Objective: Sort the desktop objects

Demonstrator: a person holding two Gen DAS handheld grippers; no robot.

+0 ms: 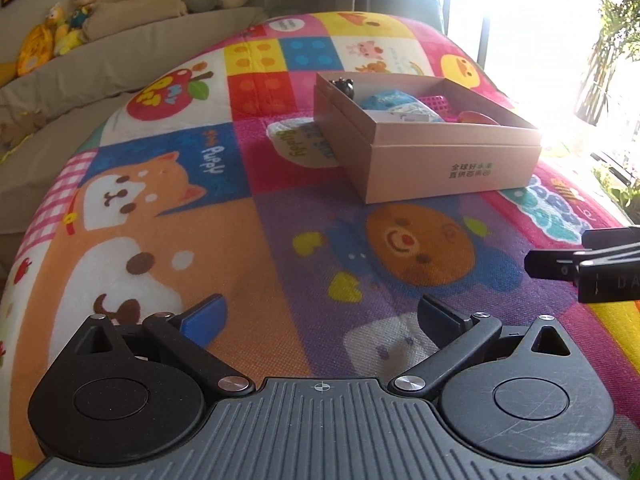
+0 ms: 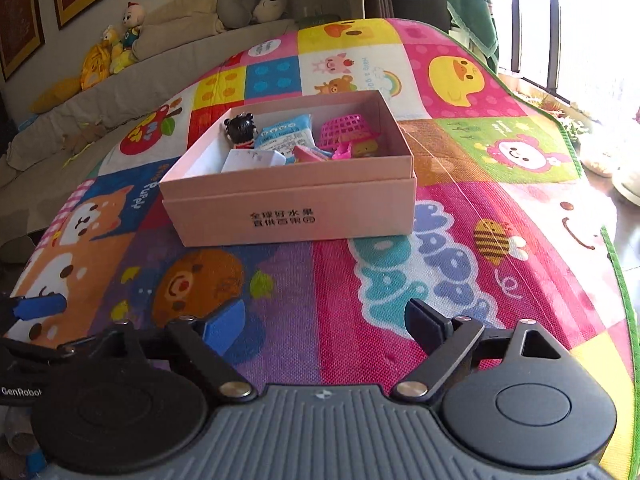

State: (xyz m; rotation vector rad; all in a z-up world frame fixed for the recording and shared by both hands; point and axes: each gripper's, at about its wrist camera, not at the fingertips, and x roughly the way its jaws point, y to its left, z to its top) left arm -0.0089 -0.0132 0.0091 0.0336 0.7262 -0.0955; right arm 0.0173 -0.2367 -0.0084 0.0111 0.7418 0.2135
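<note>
I held both grippers, left (image 1: pixel 320 320) and right (image 2: pixel 324 324), spread and empty just short of the box (image 2: pixel 288 208), its long side facing them, right nearer.

Both the left gripper (image 1: pixel 320 316) and right gripper (image 2: pixel 326 320) hover side by side, jaws spread, empty.

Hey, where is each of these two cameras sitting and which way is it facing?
Left wrist view: rides the left tongs, low over the play mat, facing the pink box ahead and right; the right tongs' tip shows at right.
Right wrist view: rides the right tongs, higher, looking into the pink box; a left finger shows at left.
Shared: box, mat, sofa toys.
</note>
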